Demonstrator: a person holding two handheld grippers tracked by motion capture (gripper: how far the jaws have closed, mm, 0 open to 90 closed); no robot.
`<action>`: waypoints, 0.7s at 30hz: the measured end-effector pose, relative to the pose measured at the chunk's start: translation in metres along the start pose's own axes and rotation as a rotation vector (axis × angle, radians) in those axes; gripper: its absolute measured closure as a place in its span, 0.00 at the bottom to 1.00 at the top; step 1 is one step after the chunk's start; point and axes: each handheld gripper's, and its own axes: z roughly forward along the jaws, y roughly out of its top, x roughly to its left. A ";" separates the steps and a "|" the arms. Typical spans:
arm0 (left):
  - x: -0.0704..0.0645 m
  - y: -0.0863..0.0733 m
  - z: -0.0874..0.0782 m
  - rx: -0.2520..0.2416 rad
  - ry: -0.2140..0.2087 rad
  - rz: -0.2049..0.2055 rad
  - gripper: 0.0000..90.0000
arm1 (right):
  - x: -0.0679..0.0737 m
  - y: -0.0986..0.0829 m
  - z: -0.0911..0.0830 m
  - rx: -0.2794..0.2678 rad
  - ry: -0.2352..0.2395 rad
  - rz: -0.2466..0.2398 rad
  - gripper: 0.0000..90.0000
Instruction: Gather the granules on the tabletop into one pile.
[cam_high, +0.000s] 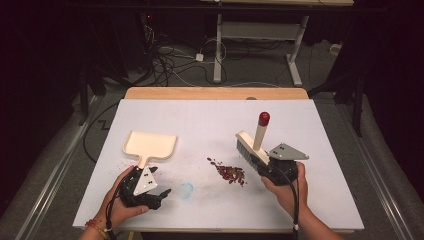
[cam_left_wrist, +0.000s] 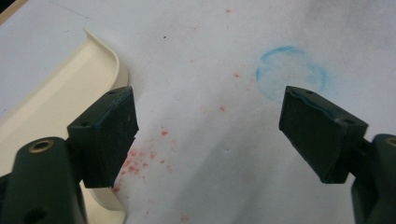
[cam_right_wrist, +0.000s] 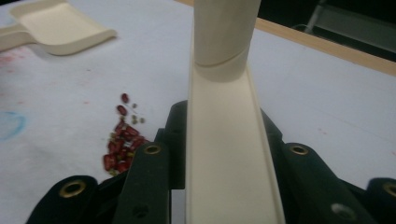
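My right gripper (cam_high: 276, 167) clamps the brush (cam_high: 248, 145); the beans (cam_high: 231, 173) lie at nine o'clock. My left gripper (cam_high: 159, 196) gapes wide, dustpan (cam_high: 150, 144) at twelve.

High view overhead; tool views close, sharing dustpan (cam_left_wrist: 56, 93).

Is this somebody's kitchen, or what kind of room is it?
Probably not a kitchen; it looks like a lab or workshop set up for recording. The white-covered table stands among dark curtains, loose cables trail over the floor, and each hand holds a camera-fitted claw: the right claw grips a brush beside spilled beans.
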 end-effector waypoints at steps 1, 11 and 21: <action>0.000 0.000 0.001 0.002 -0.002 0.003 0.21 | -0.001 -0.002 0.002 0.001 -0.011 0.001 0.75; -0.001 -0.001 0.000 0.004 -0.005 0.007 0.21 | 0.023 -0.017 0.021 0.046 -0.026 -0.034 0.75; -0.001 -0.001 0.001 0.008 -0.007 0.008 0.21 | 0.049 -0.013 0.029 0.023 -0.010 -0.100 0.75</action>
